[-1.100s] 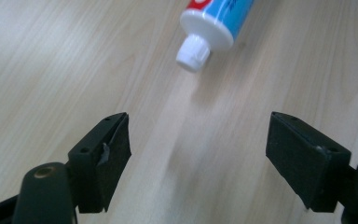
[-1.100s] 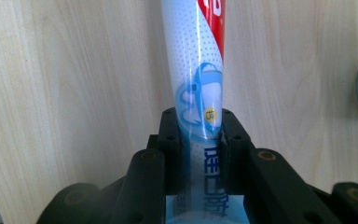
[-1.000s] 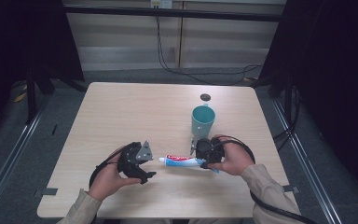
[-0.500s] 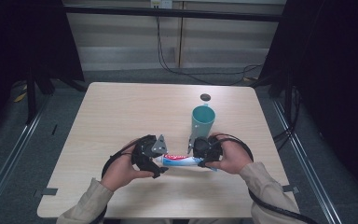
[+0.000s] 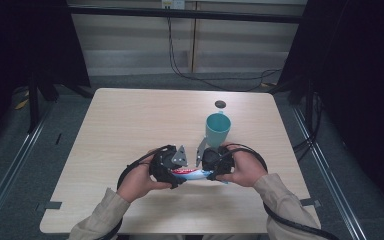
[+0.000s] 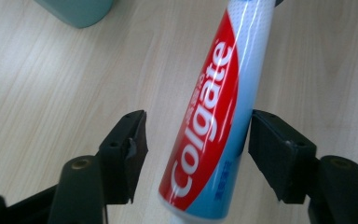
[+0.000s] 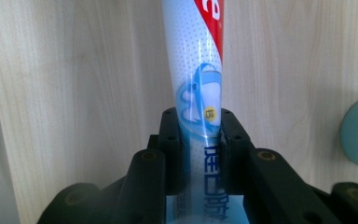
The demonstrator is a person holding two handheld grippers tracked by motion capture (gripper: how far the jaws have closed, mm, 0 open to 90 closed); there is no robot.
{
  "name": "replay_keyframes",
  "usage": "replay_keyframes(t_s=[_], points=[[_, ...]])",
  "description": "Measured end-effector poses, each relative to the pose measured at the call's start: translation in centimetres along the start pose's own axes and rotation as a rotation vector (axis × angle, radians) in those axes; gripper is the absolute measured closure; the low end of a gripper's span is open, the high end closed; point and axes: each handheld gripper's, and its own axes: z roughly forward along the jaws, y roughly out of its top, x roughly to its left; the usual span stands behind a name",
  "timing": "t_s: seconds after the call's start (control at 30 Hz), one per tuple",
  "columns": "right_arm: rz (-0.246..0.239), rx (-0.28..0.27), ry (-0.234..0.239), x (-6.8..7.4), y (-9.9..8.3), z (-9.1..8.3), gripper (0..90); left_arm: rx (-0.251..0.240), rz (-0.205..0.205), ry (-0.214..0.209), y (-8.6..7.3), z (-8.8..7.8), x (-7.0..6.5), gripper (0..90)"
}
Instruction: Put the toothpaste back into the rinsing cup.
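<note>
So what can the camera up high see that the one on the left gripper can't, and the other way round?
The high view takes in the whole table, the upright teal cup, a small dark disc and both hands.

The left gripper view shows its open jaws either side of the toothpaste tube, a gap at each side, and the Colgate lettering.

Both show the tube, cup and tabletop.

A: Table (image 5: pixel 130 125), lower middle of the high view?
B: Toothpaste tube (image 5: pixel 192 173), lying crosswise. Left gripper (image 5: pixel 172 167) at its left end, right gripper (image 5: pixel 211 165) at its right end.

A: Above those?
B: Cup (image 5: pixel 218 128), upright, just above the right gripper. Small disc (image 5: pixel 220 104) higher up, near the table's top edge.

A: Left gripper view?
B: Tube (image 6: pixel 214 107) between the jaws, cup (image 6: pixel 77 9) at upper left.
</note>
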Motion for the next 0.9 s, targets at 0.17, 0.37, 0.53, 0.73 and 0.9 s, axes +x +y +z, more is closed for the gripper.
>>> replay_keyframes(t_s=[0.17,0.37,0.53,0.73,0.9], points=[[-0.006,-0.018,-0.003,-0.1,0.1,-0.1,75.0,0.013,-0.009,-0.021,-0.1,0.3,0.0,42.2],[-0.011,-0.064,0.017,0.0,0.3,-0.4,74.8,0.027,-0.003,-0.051,-0.4,0.8,0.0,51.4],[-0.010,-0.049,0.013,0.0,0.6,-0.2,71.5,0.042,0.003,-0.048,-0.3,0.9,-0.2,63.1],[0.094,-0.213,-0.003,-0.5,-0.4,-1.2,51.6,-0.008,-0.078,-0.063,-1.1,-0.2,0.2,69.2],[0.150,-0.293,-0.043,-1.1,-1.3,-2.1,33.7,-0.005,-0.097,-0.036,-1.7,-0.7,0.6,69.9]])
